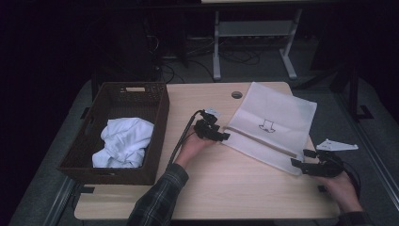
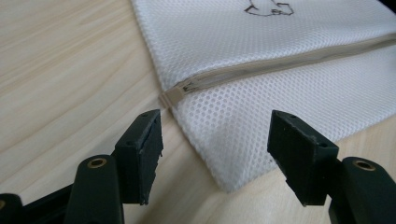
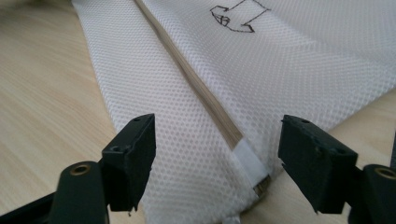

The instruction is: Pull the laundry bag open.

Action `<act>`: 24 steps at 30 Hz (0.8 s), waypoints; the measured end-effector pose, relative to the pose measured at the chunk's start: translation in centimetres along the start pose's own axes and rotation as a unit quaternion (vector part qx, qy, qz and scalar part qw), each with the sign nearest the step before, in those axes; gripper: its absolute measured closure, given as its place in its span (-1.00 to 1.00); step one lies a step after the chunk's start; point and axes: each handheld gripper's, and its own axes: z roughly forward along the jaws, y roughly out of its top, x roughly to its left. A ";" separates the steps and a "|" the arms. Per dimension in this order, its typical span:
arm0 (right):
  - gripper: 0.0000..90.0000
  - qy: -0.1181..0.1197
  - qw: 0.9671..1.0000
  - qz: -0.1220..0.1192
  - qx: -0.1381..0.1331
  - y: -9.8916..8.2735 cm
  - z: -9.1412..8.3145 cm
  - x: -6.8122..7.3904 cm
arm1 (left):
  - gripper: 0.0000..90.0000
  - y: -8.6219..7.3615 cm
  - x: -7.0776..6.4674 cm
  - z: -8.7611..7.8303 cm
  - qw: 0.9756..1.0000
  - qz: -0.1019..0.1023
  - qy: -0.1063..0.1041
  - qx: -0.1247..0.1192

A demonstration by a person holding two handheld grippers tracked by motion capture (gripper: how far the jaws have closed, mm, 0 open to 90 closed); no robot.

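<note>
Light wood table fills the centre and lower part of the high view; dark floor and desk legs beyond it are murky. Dark woven basket sits at centre left, holding a crumpled white cloth; its near wall hides the cloth's lower edge. White mesh laundry bag lies flat right of centre, long axis running from upper left to lower right of the high view, its zipper parallel to the near long edge, a small black line drawing on the upper panel. Left gripper rests at the bag's left end, jaws spread apart with nothing clamped; the left gripper view shows the bag's corner lying between the jaws, untouched by the pads, and the beige zipper end tab just beyond. Right gripper sits at the bag's lower right end, jaws likewise wide, gripping nothing; the right gripper view shows the mesh between them and a white tab at the zipper's end, detail the high view is too coarse to give. Drawing cut off at the top edge in both gripper views. Zipper pull not identifiable.
</note>
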 end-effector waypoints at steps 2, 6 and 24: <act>-0.43 -0.025 1.000 -0.005 -0.006 0.3 0.1 0.6 | -0.29 0.0 -0.1 -0.3 1.000 -0.001 0.005 0.001; -0.66 -0.004 1.000 -0.019 -0.003 0.5 0.1 1.2 | -0.55 -0.2 -0.7 -1.0 1.000 0.022 0.012 0.006; -0.69 -0.024 1.000 -0.002 -0.015 1.1 0.2 2.3 | -0.54 -2.8 -2.1 -3.9 1.000 0.022 0.017 0.004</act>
